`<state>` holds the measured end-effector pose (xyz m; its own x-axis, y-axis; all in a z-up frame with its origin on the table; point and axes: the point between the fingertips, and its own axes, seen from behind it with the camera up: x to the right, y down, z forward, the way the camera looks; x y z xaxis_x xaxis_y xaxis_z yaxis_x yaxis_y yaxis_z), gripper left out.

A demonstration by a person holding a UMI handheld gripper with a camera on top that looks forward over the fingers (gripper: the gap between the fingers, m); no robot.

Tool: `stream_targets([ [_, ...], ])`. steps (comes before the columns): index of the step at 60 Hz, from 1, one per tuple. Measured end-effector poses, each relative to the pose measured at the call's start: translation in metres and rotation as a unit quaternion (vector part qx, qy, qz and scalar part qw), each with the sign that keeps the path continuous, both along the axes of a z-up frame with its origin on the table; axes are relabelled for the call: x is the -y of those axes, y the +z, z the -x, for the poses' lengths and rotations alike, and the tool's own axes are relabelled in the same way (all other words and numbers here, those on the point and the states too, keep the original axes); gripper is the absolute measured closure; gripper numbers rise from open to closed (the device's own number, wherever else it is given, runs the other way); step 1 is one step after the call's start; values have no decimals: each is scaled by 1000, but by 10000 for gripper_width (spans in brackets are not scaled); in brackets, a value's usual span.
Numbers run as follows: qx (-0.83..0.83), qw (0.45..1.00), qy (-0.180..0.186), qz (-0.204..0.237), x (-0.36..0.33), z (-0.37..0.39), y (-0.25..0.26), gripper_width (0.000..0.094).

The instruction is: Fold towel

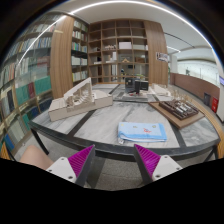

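A folded light-blue and white towel [142, 131] lies on the grey table [100, 125], just beyond my right finger. My gripper [114, 158] is held above the table's near edge, its fingers wide apart and nothing between them. The magenta pads [80, 160] face each other across an empty gap. The towel does not touch the fingers.
White architectural models [78, 100] stand on the table's far left side. A brown model board [180, 108] sits on a table to the right. Tall wooden bookshelves [115, 50] line the back wall and shelves with books run along the left.
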<state>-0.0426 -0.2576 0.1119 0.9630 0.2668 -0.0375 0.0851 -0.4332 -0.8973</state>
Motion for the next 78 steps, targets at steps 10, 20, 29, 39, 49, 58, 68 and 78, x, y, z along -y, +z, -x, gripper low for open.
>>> stream_targets([
  [10, 5, 1000, -3, 13, -22, 6, -16, 130],
  [20, 25, 999, 7, 28, -72, 14, -42, 136],
  [29, 49, 998, -3, 30, -136, 17, -62, 86],
  [39, 36, 998, -13, 41, -195, 29, -89, 91],
  [49, 59, 997, -9, 43, -216, 33, -120, 208],
  [58, 95, 994, -57, 1, -226, 4, -120, 894],
  [68, 85, 994, -59, -15, -227, 5, -117, 925],
  [78, 21, 997, -69, -36, -226, -4, -71, 927],
])
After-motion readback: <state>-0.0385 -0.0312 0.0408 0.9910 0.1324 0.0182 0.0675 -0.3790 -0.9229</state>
